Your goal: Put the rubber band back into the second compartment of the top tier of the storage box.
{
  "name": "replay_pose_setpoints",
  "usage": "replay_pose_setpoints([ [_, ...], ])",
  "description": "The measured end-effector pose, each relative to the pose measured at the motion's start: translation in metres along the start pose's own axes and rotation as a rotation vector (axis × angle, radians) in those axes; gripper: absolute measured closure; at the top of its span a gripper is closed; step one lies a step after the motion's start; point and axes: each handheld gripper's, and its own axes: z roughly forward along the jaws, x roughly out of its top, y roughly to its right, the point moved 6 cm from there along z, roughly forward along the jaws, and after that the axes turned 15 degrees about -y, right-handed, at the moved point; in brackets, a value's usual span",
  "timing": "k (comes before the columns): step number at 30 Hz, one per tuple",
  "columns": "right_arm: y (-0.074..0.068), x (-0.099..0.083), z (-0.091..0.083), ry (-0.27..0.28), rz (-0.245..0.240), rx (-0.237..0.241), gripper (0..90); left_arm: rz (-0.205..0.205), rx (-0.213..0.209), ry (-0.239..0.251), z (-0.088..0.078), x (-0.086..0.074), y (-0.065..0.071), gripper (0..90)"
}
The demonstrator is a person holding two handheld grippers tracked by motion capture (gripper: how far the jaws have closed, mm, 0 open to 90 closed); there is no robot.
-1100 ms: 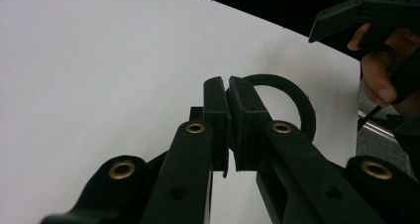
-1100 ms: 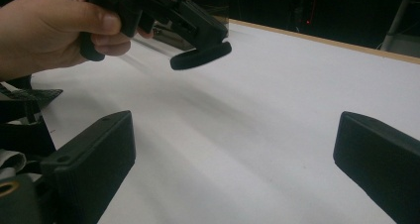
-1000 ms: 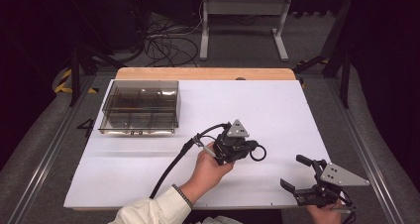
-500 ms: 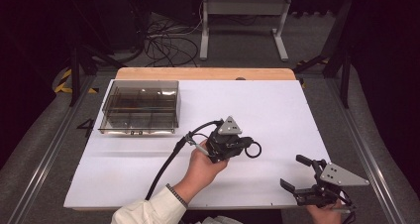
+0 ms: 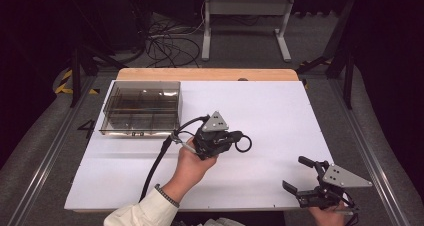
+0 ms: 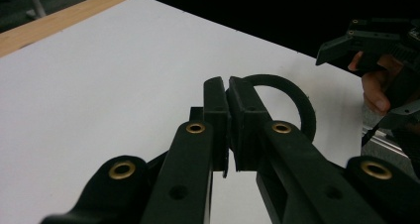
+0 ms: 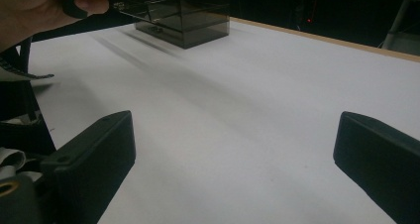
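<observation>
Where jaws clamp, black ring [image 6: 292,92] is half hidden.

The white table [image 5: 280,111] is free in the middle and on the far right. Only the smoky plastic box [image 5: 141,108] blocks the far left corner.

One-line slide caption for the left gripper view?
Left hand-held gripper shut on a black ring above the white table.

A painted number "4" [image 5: 86,129] stands on the grey floor, just left of the table [image 5: 280,111].
</observation>
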Motion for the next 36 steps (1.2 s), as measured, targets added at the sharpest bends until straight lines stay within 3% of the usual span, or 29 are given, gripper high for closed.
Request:
replay_pose_setpoints([
  [22,-0.001,0.0,0.002,-0.008,-0.003,0.0,3.4,-0.042,0.145,0.046,-0.063,-0.03,-0.044,86.7],
  [36,-0.002,0.0,0.003,-0.01,-0.007,0.002,3.4,-0.087,0.214,0.065,-0.09,-0.046,-0.063,86.6],
])
